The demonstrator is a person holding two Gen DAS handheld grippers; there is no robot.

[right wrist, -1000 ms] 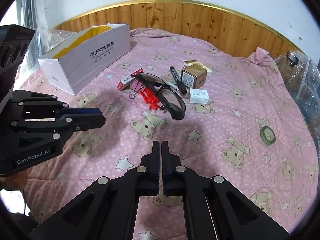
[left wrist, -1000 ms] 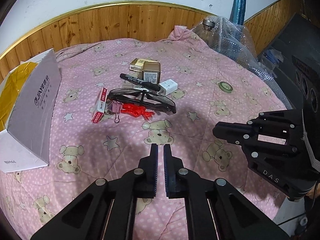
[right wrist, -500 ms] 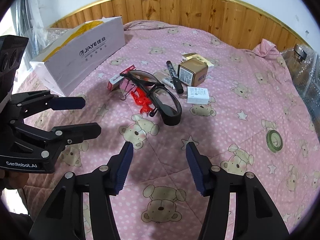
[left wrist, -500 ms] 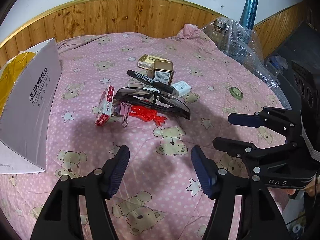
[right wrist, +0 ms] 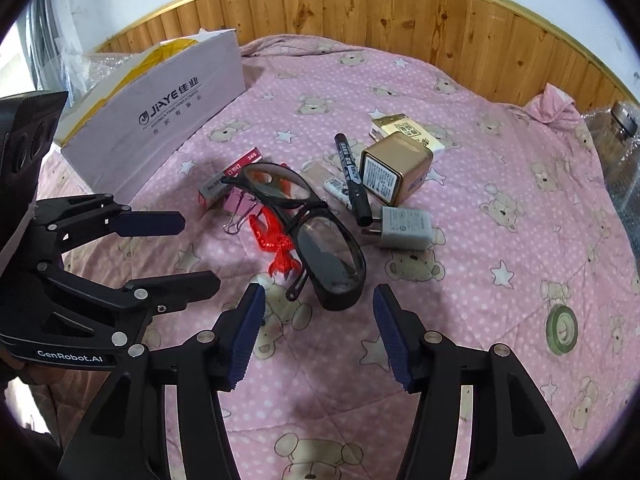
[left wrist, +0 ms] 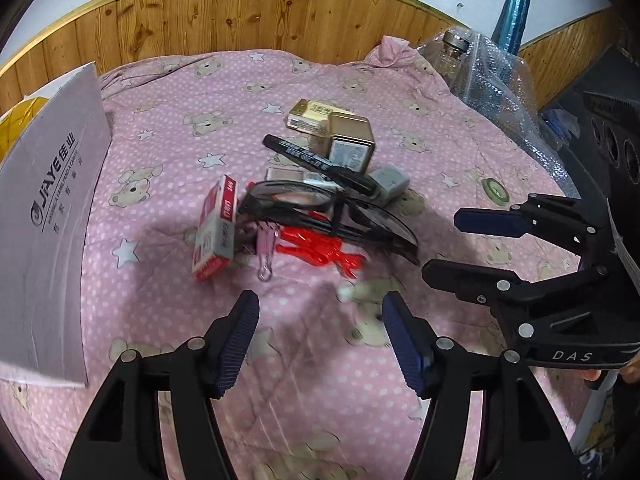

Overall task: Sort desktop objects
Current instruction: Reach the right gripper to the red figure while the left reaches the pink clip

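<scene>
Two claws, left claw [left wrist: 320, 312] and right claw [right wrist: 319, 305], agape, one glasses [right wrist: 308, 232]

Both wrist views look down, near, sharing the glasses [left wrist: 328, 216] [right wrist: 308, 236] pile.

You have before you a soft quilted cloth cover [right wrist: 500, 184], glossy dark plastic glasses [right wrist: 312, 240], a translucent red plastic figure [right wrist: 276, 240], a brushed gold metal tin [right wrist: 394, 168], a matt cardboard box [right wrist: 160, 120] and knotty varnished wood panelling [right wrist: 360, 12].

The left gripper [left wrist: 320, 312] and right gripper [right wrist: 318, 304] hover side by side (jaws spread wide).
</scene>
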